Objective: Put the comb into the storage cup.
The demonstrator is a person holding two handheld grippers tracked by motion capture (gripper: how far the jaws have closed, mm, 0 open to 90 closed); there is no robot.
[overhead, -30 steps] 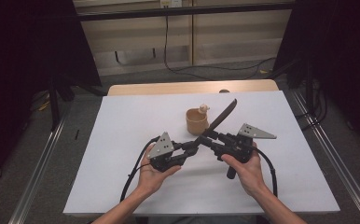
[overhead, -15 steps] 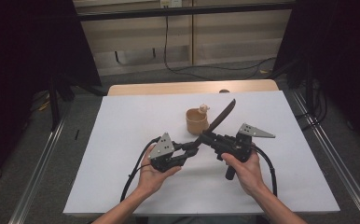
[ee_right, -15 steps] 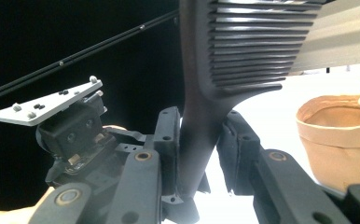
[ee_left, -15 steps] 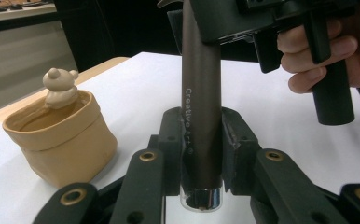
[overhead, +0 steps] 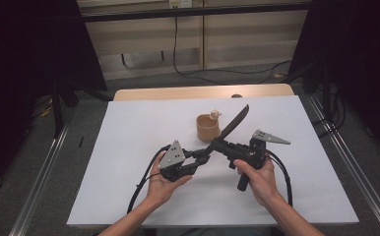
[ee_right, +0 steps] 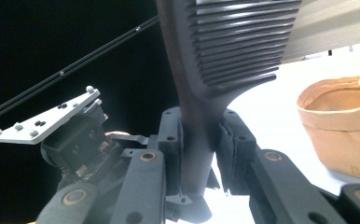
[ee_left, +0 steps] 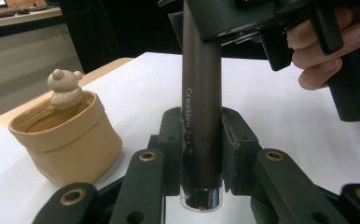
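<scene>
Since a second ago hardly anything has shifted: both hands sit where they were above the white surface [overhead: 129, 147], the comb slants the same way, and only the right tongs [overhead: 216, 145] have just been closing, their jaws drawing in on the comb between them.

The left tongs [overhead: 204, 158] are clenched on the round handle end of the dark brown comb [overhead: 231, 127]. In the left gripper view the handle [ee_left: 201, 116] stands straight up between the black pads, with pale lettering along it reading "Creative Ar…"; the rest is cut off by the jaw, and a shiny metal cap closes the handle's tip at the bottom. The right tongs [ee_right: 197, 154] grasp the same comb farther up, where the handle widens into the toothed part, the pads pressing its flanks in the right gripper view; the teeth [ee_right: 238, 42] fan out above.

From the high view the comb runs from the tongs toward 1 o'clock, its tip in the air beside the tan pouch [overhead: 208, 128]. That pouch, soft with a rolled rim, stands on the surface at 12 o'clock from the tongs, a small bear figure [ee_left: 65, 85] peeking over its far edge. Some faint mark sits low on the pouch, too small to read.
</scene>
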